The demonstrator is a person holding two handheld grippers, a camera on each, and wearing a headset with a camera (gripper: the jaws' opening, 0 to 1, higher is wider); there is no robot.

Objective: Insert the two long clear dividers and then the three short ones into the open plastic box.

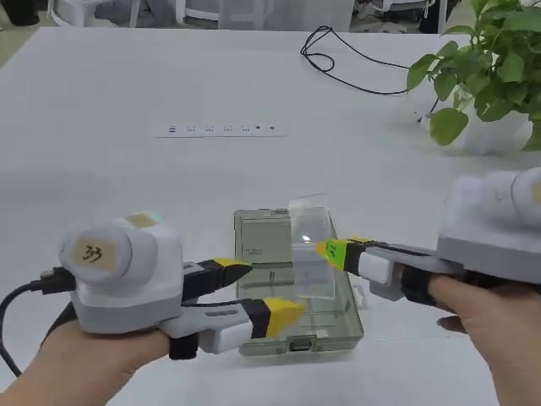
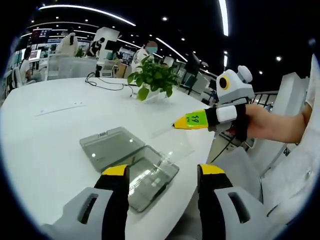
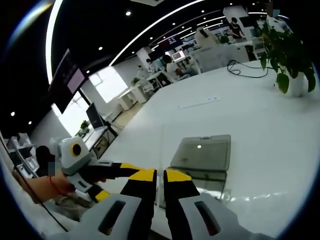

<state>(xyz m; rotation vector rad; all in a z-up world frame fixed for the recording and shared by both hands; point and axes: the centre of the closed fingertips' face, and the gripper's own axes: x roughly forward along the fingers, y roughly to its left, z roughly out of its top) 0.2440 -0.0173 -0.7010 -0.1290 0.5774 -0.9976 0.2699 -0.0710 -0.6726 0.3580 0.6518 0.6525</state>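
Holding item: right claw, yellow-tipped, jaws pressed together on the near edge of a clear, flat plastic divider panel. In the right gripper view the panel runs forward from between the closed tips as a thin edge-on line.

Panel position: upright, extending ahead of the right claw and standing over the open translucent grey-green plastic box. Whether its lower edge touches the box floor cannot be told.

Box: directly ahead of and below both claws, on the white desk. The lid lies folded back flat on the far side of the base, and a latch shows on the near wall. In the left gripper view the box sits just beyond the left claw's tips.

Left claw: yellow-tipped, jaws spread apart with nothing between them. It hovers at the box's near left corner, opposite the right claw, with the panel between the two. From its own camera the tips frame the box, and the right claw comes in from the right with the panel.

Beyond both claws, well apart from the box:
- flat white power strip, straight ahead
- looped black cable, further back
- leafy green plant in a white pot, ahead of the right claw, at the desk's far right
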